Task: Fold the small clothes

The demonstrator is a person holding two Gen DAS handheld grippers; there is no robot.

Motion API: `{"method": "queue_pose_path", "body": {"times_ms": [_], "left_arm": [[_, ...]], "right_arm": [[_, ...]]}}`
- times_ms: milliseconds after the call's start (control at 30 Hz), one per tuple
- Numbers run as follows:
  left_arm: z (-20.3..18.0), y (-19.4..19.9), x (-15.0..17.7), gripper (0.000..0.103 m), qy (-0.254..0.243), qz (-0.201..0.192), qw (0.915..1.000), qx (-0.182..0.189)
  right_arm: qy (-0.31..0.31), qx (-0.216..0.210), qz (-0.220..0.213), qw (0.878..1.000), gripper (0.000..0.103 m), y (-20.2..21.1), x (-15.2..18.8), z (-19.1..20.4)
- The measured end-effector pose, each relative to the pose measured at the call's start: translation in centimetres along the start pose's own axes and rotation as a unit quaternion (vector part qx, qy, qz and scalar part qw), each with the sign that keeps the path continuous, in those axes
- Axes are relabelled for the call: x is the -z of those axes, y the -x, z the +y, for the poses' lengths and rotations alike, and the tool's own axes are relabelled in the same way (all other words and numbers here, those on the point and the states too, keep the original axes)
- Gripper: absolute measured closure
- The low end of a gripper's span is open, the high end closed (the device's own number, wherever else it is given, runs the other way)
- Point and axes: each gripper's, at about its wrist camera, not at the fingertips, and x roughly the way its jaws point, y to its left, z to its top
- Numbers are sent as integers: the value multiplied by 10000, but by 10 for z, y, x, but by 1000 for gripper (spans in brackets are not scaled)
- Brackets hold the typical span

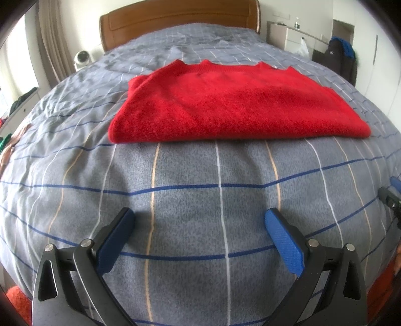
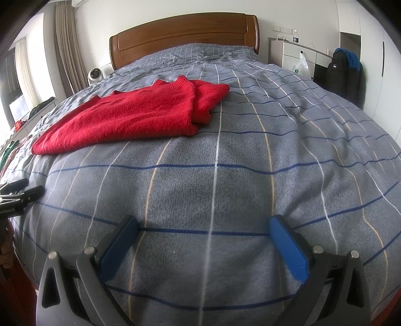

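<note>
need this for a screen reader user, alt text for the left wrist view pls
A folded red sweater lies flat on a grey checked bedspread, ahead of the open left gripper, whose blue-padded fingers hover empty above the cover. A wooden headboard stands behind.

Red sweater, grey checked bedspread

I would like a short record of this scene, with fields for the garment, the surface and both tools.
garment: red sweater, folded, lying flat
surface: grey checked bedcover
left tool: open, empty, short of the sweater's near edge
right tool: open, empty, sweater ahead to its left
contact: neither tool touches the sweater
</note>
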Motion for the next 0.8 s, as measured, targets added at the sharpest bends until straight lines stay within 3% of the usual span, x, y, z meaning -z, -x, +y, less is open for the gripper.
{"method": "queue_pose_path", "body": {"times_ms": [800], "left_arm": [[-1, 4, 1, 0, -15, -17, 10000, -23]], "right_arm": [[19, 21, 22, 10000, 0, 0, -1, 0]]}}
